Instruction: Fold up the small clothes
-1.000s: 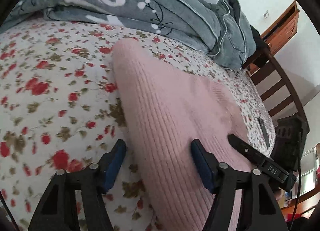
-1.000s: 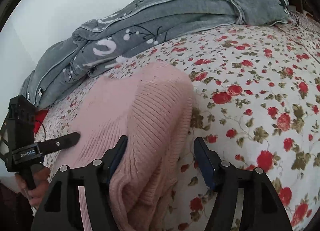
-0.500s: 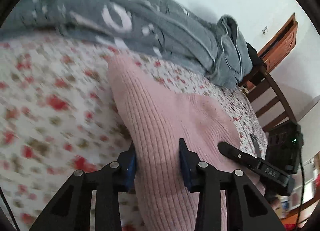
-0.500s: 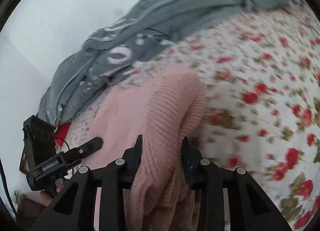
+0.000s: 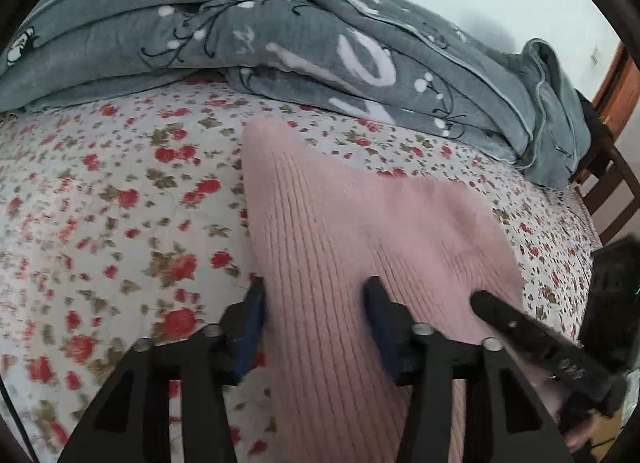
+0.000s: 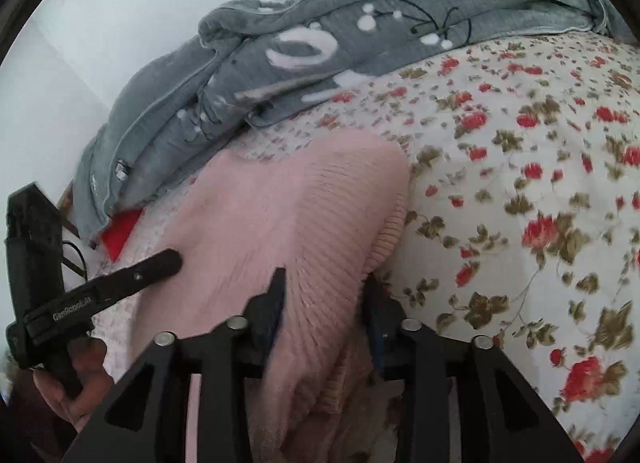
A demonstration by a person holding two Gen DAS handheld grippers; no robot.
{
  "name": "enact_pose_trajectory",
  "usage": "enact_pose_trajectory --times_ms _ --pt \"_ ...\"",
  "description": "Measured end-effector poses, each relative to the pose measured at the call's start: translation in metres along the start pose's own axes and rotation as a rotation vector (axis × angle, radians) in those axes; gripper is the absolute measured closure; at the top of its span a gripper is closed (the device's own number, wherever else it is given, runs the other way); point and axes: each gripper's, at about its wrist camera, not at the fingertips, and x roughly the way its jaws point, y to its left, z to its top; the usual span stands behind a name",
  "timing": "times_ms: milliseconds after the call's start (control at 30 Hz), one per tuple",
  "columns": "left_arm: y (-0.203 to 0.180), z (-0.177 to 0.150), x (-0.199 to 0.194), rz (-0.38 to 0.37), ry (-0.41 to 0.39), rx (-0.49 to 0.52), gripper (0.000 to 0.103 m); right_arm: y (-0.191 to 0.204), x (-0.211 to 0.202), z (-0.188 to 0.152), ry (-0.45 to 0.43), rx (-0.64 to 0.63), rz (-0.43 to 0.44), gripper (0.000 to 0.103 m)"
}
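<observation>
while each hand-held gripper pinches it, the pink knit garment point(image 5: 360, 231) bunches between both jaws.

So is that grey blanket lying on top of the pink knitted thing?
No, the grey blanket is bunched up farther back on the flowered sheet, and a strip of sheet shows between it and the pink knit.

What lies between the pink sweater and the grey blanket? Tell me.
Only a bare strip of the floral bedsheet separates pink sweater from grey blanket, per the left wrist view.
</observation>
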Motion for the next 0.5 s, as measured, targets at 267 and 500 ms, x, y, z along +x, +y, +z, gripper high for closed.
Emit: enact_pose_trajectory --times_ms 267,500 --pt "-0.004 0.003 -0.041 -0.038 -0.081 0.054 0.051 0.035 -0.058 -0.004 -0.129 -0.234 -0.182 0.053" --pt "-0.039 -0.031 -0.059 -0.052 -0.181 0.182 0.05 0.066 -0.059 -0.042 -0.215 -0.438 -0.193 0.076"
